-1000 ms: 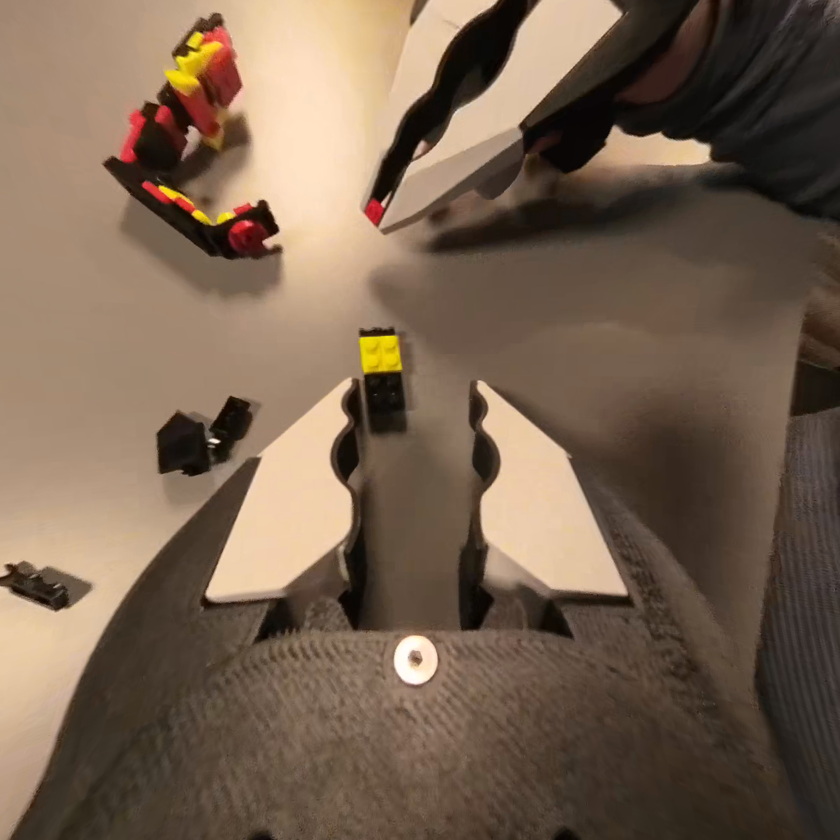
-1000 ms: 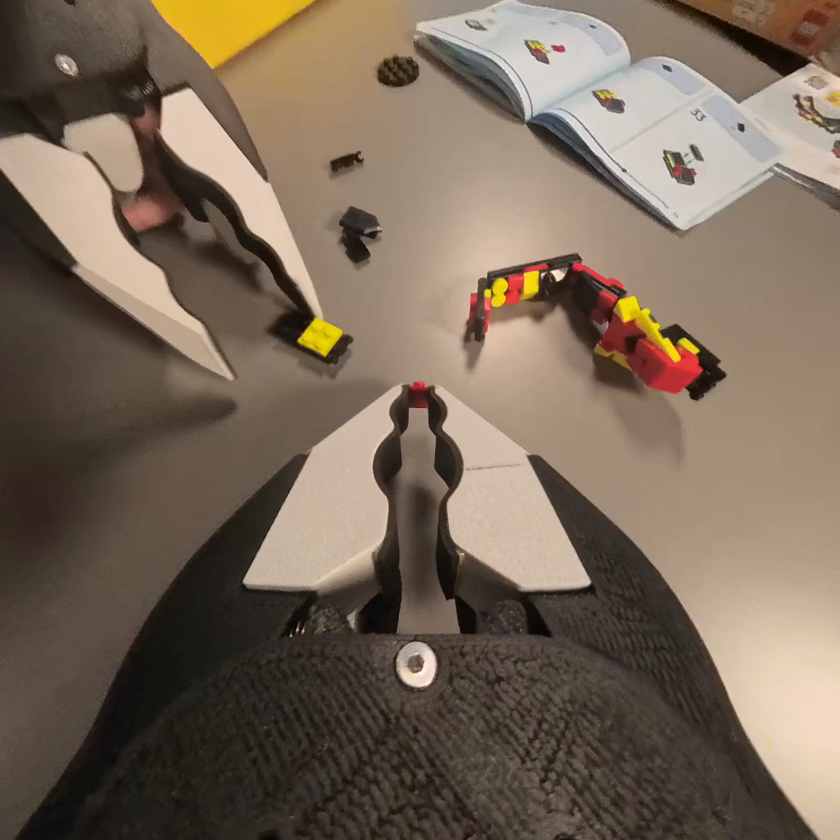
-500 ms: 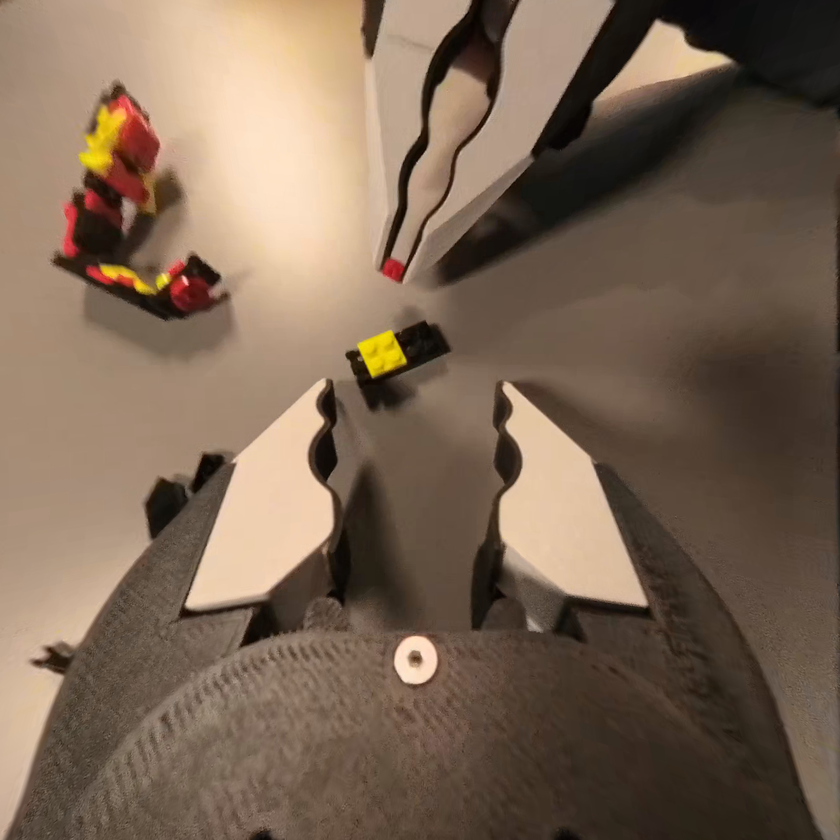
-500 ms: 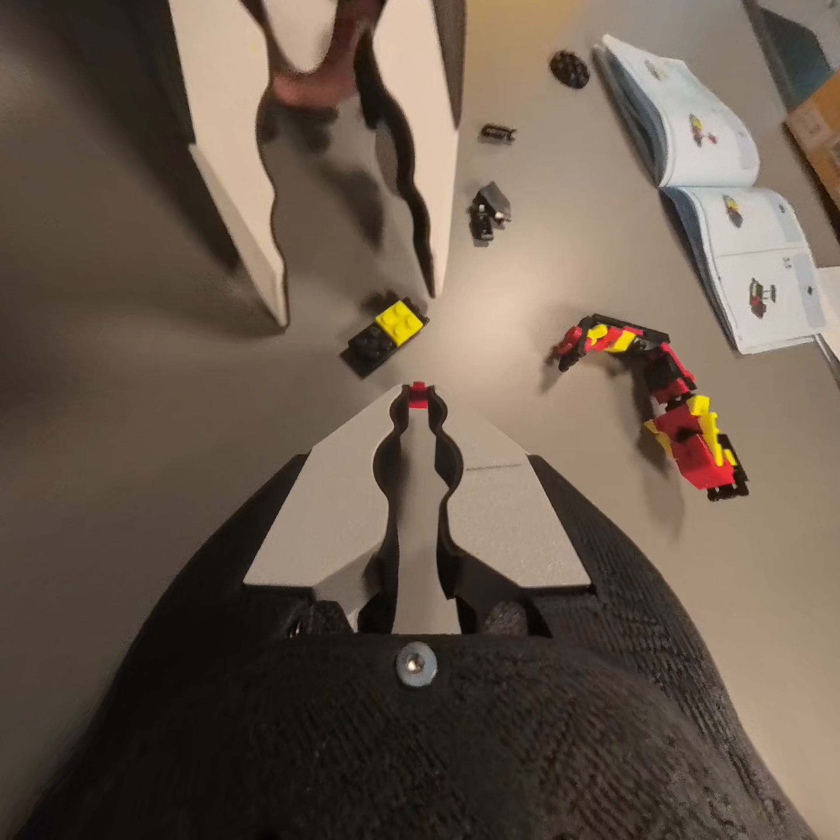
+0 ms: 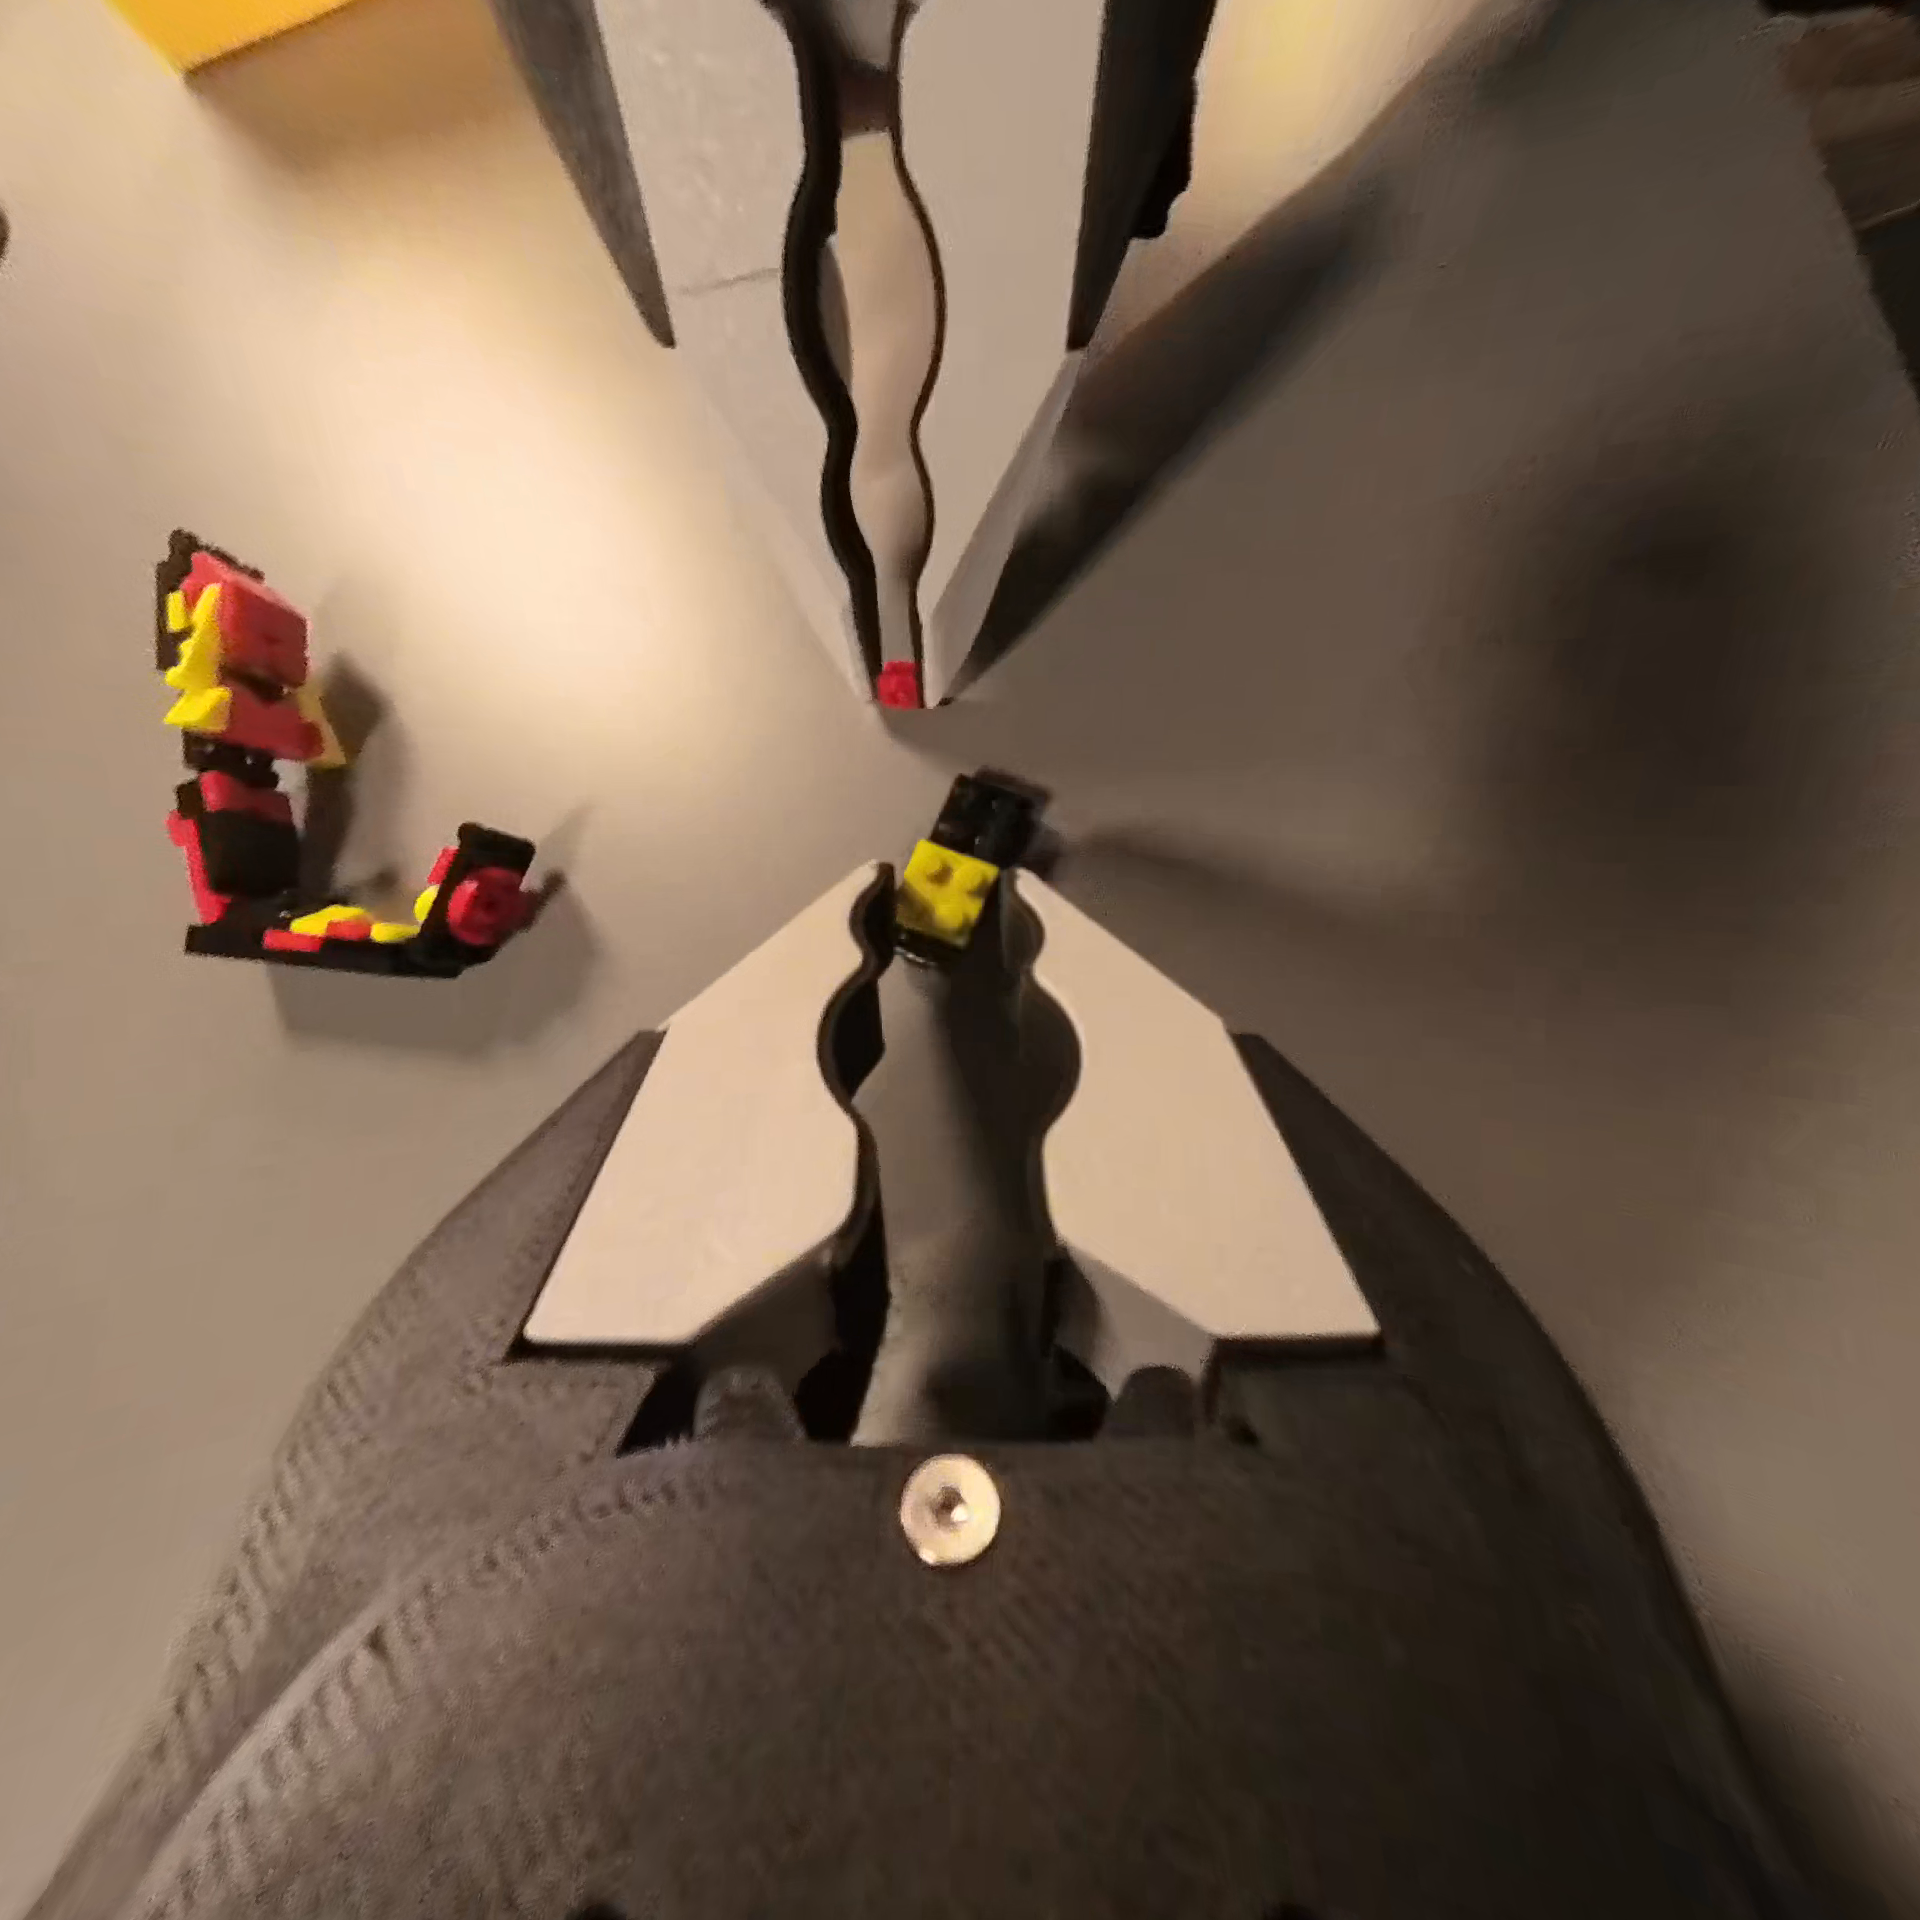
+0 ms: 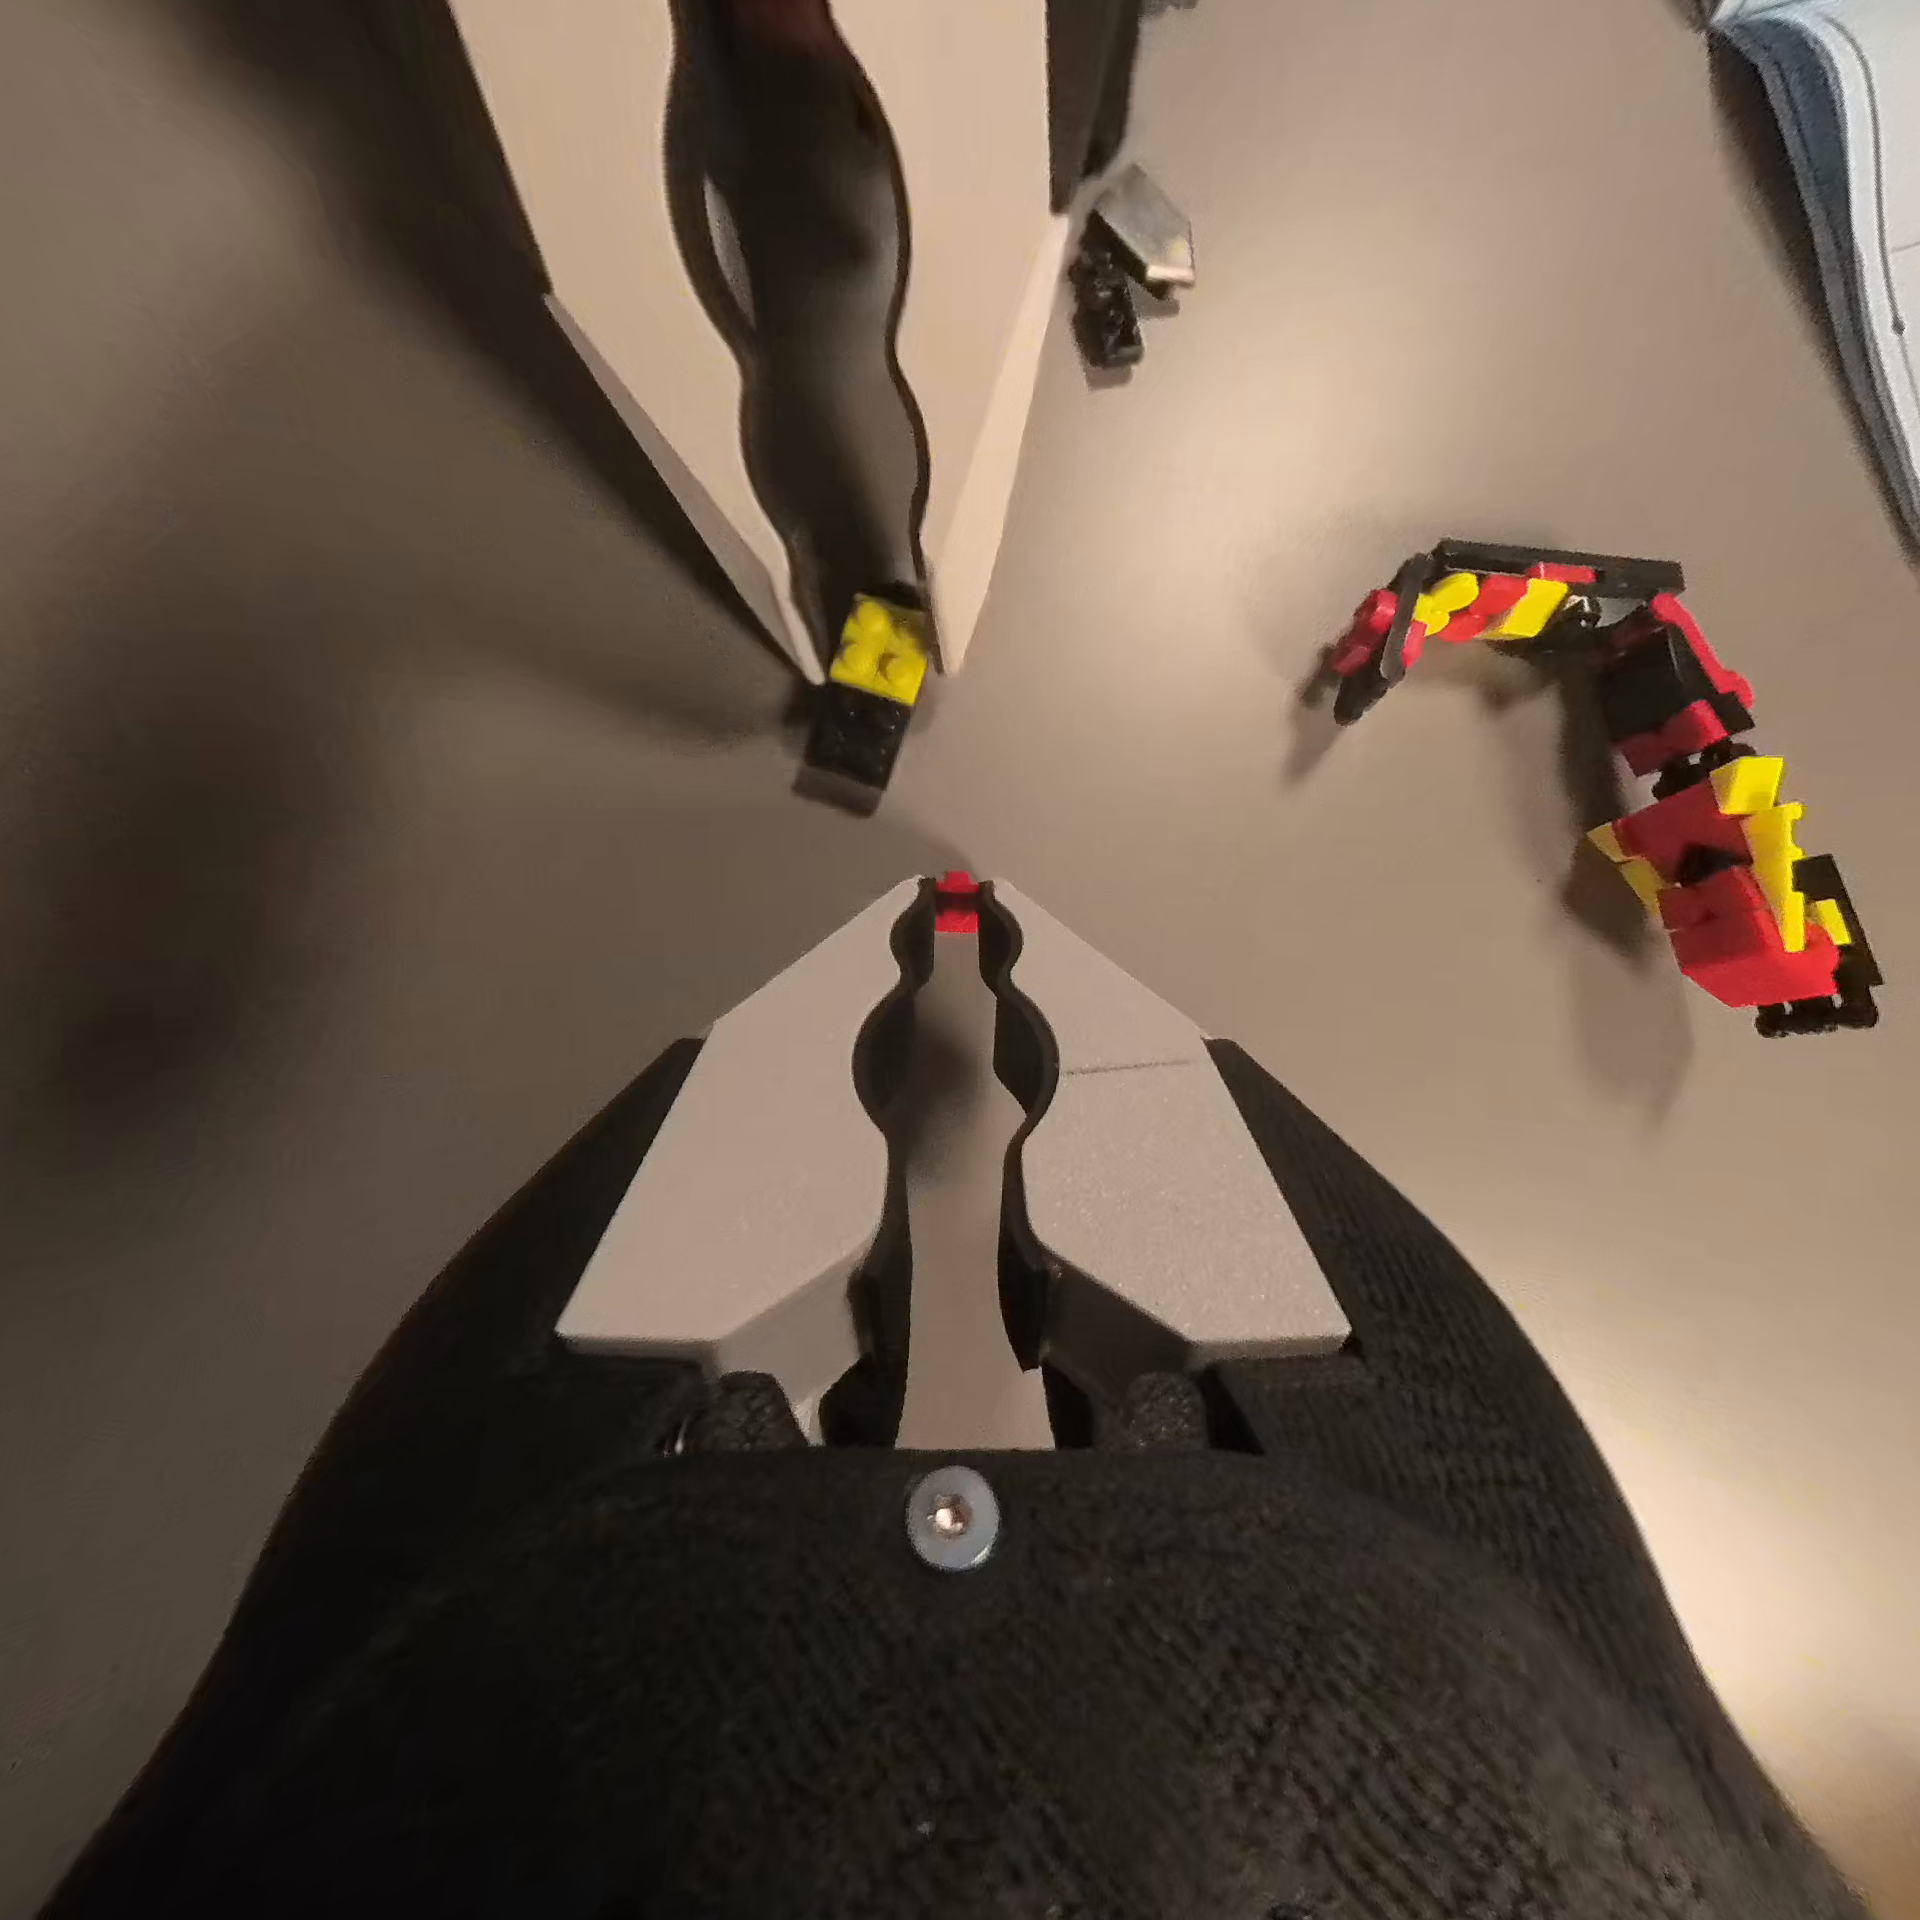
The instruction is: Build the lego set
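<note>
L gripper (image 5: 940,894) is clamped on a small black-and-yellow brick piece (image 5: 951,883): the yellow plate sits between the fingertips, and the black end sticks out past them. From the right wrist view the same piece (image 6: 871,675) hangs at the tip of that gripper (image 6: 878,655), black end pointing toward the cam. Can't tell whether it touches the desk (image 6: 1299,436) or hangs just above.

R gripper (image 6: 954,899) is pinched on a tiny red brick (image 6: 954,904), held right at the fingertips. In the left wrist view the red brick (image 5: 897,686) shows at the tip of that gripper (image 5: 899,681), just beyond the black end of the yellow piece. The two tips face each other, close but apart.

Partly built model, red/yellow/black and bent like an L, lies on the desk (image 5: 468,416) to the left in the left wrist view (image 5: 312,790) and to the right in the right wrist view (image 6: 1621,769), well apart from both grippers.

A loose black part w/ a grey wedge (image 6: 1127,270) lies near the L gripper's finger. Edge of an open booklet (image 6: 1849,239) shows at top right. Yellow corner of sth (image 5: 260,26) at top left of the left wrist view.
</note>
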A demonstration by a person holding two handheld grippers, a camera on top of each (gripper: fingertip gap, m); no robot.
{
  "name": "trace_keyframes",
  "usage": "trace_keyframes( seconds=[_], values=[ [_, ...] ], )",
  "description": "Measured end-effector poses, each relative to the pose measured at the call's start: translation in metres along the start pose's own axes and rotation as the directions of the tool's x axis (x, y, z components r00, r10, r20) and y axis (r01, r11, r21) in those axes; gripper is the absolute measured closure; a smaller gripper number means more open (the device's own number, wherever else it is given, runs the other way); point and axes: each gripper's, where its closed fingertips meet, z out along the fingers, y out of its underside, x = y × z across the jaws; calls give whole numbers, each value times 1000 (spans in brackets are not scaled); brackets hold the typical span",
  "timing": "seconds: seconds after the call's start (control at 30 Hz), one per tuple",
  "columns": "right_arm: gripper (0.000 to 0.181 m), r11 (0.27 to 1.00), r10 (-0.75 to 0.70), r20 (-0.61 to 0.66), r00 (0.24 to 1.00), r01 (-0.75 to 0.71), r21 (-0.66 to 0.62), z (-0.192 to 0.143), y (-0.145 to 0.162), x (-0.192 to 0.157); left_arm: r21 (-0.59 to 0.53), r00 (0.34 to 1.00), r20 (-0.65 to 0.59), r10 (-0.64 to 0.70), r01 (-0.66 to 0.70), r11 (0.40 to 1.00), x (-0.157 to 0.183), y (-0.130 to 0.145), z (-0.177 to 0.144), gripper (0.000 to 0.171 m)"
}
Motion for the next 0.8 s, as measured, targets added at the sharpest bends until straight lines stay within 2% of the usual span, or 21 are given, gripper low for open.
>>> trace_keyframes(
  seconds=[0.17, 0.2, 0.37, 0.5, 0.67, 0.8],
  values=[
    [174, 998, 62, -1, 998, -62, 12, 3, -4, 3, -15, 998, 32, -50, 50, 999, 2, 5, -5, 152],
    [172, 997, 73, -3, 997, -73, 21, 4, -4, 3, -19, 998, 35, -47, 47, 999, 2, 7, -6, 143],
    [167, 989, 128, -3, 992, -127, 76, 2, -3, 3, 12, 996, -14, -90, 90, 996, 4, 13, -12, 134],
    [167, 976, 182, 18, 983, -183, 115, -1, -1, 0, 20, 986, -58, -159, 161, 987, 8, 14, -11, 138],
    [167, 970, 178, 99, 979, -191, 147, -2, -5, -19, 29, 984, -33, -176, 177, 984, 7, 13, -10, 139],
    [166, 963, 171, 21, 985, -171, 207, -4, -10, -2, 30, 982, -30, -185, 186, 982, 6, 13, -10, 140]
  ],
)
